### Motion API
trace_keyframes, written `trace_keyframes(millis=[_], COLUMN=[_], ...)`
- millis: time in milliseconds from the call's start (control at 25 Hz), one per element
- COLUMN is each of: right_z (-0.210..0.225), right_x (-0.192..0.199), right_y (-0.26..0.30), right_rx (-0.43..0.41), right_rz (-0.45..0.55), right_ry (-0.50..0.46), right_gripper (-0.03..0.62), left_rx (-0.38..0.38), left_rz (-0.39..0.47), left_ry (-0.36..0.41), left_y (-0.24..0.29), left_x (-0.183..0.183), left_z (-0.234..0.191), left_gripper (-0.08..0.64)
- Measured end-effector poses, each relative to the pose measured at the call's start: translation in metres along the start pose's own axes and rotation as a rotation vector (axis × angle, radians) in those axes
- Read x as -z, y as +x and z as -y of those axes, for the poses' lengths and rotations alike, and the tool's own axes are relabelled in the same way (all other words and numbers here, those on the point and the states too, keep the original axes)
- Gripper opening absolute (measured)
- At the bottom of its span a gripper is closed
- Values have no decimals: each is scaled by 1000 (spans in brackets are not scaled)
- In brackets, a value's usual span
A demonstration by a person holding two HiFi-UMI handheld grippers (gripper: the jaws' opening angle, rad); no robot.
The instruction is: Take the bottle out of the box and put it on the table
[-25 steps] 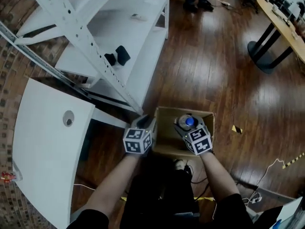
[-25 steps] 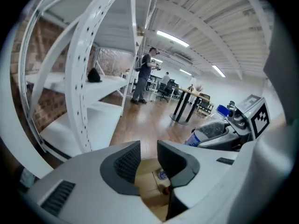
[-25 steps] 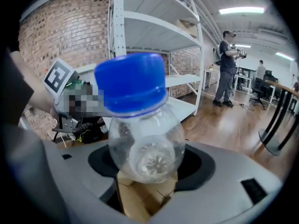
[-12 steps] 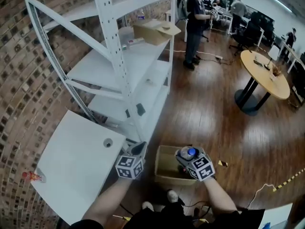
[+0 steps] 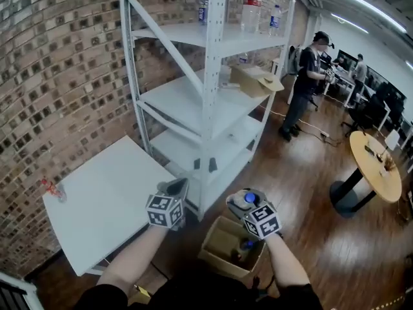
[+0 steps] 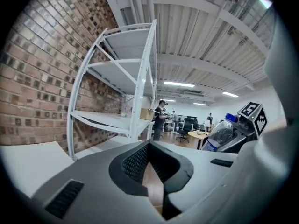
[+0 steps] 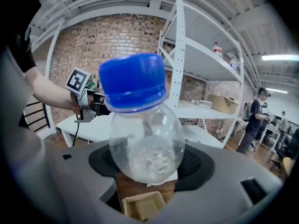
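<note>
Fingers of right gripper [image 5: 244, 202] clamp blue-capped bottle [image 7: 140, 139], label unreadable; left gripper [image 5: 175, 187] closed, empty.

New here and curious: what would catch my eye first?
A clear bottle with a blue cap, clamped in the right gripper, hangs above the open cardboard box on the floor. The left gripper is shut and empty beside it, near the white table, with a tall white shelving rack behind.

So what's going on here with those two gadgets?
A person holds a gripper in each hand. The right gripper grips a clear, blue-capped bottle above the open box on the floor. The left gripper is shut and empty. The bottle is not yet on the white table at the left.
</note>
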State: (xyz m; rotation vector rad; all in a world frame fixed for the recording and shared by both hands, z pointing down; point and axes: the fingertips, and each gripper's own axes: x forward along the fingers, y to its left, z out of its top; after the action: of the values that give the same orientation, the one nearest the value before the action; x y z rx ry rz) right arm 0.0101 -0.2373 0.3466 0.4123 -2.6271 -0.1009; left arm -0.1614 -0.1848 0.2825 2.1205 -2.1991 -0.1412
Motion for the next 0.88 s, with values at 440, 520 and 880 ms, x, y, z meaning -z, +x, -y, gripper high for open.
trace_keyframes(millis=[440, 520, 880], right_z=[-129, -167, -312], right_x=[-67, -76, -133], right_y=[100, 114, 148], right_rx=[-455, -523, -721], right_rz=[52, 51, 84], right_ry=[-168, -197, -303], right_gripper=[316, 316, 316], left_rx=[-542, -627, -848], left_rz=[49, 43, 104], left_ry=[20, 15, -40], left_y=[-184, -227, -365], left_x=[-8, -3, -2], left_z=[-102, -122, -204], left_gripper=[3, 3, 3])
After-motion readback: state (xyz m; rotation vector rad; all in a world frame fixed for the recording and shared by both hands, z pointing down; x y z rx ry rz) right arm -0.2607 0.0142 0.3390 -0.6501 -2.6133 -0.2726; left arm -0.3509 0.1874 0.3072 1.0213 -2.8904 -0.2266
